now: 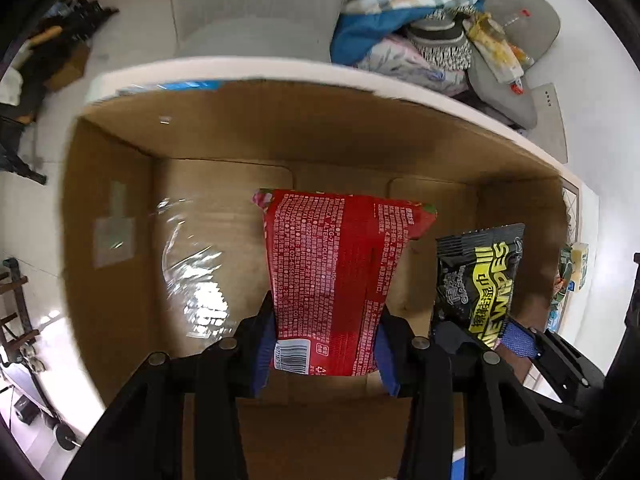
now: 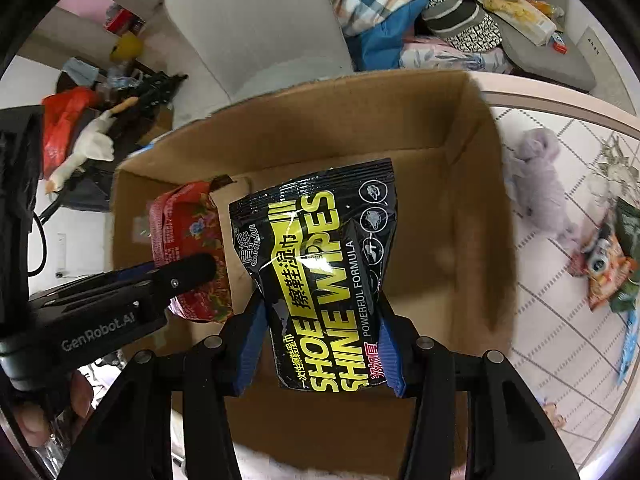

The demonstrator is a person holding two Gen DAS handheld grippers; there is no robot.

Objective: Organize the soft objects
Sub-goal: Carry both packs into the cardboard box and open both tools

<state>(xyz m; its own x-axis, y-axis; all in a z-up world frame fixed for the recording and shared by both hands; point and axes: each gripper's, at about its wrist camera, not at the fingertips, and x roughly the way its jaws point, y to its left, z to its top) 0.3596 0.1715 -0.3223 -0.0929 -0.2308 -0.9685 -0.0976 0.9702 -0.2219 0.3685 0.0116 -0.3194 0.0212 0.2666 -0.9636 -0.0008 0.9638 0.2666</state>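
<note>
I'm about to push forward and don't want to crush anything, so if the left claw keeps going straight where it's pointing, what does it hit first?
Most likely the cardboard box: the left claw, shut on the red pack, points into it, and the pack's far end would meet bare cardboard first. Whether floor or far wall is hard to judge in the fisheye.

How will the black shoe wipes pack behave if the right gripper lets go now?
The shoe wipes pack looks soft and floppy, pinched in at the right gripper, so it would likely slump into the cardboard box. Its glossy film may slide.
</note>
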